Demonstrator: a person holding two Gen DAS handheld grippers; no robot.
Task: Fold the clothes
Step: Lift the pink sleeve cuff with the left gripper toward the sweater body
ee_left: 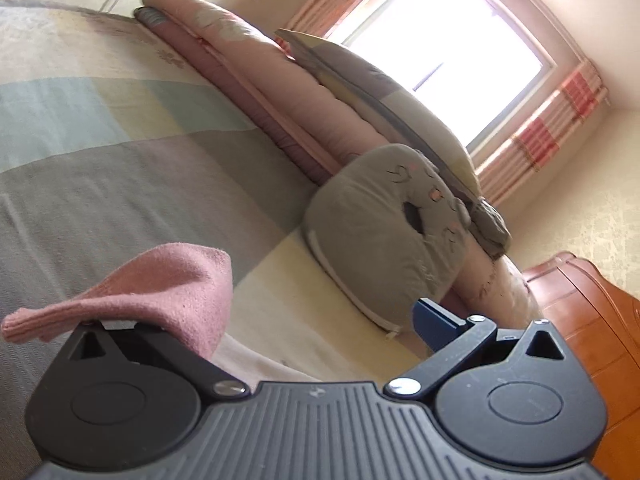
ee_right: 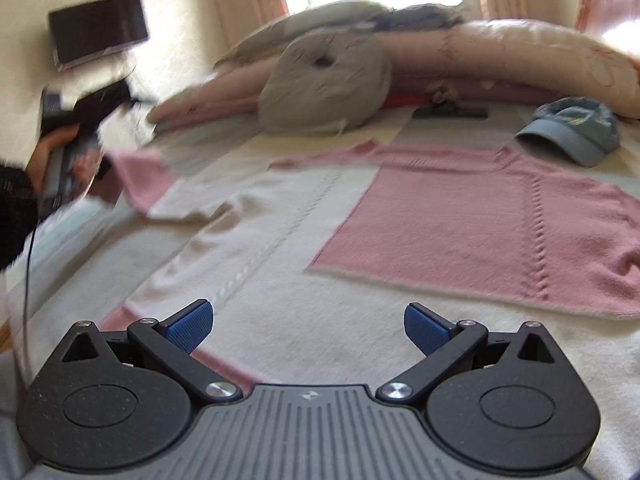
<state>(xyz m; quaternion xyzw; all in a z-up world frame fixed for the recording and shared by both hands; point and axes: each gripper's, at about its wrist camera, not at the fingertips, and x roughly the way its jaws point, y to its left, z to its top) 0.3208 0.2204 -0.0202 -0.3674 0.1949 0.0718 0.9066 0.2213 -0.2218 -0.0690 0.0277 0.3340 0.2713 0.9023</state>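
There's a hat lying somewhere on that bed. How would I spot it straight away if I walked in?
Start at the long pink rolled quilt along the far side of the bed, under the window. Just in front of it, beside the far corner of the spread-out pink and cream sweater, lies the blue cap. It is the only denim-blue thing there, and has a stiff curved brim.

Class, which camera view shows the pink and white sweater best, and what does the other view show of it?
The right wrist view: the sweater lies spread across the bed, body and sleeve visible beyond the open right claw. The left wrist view shows only a pink cuff draped over one finger of the left claw.
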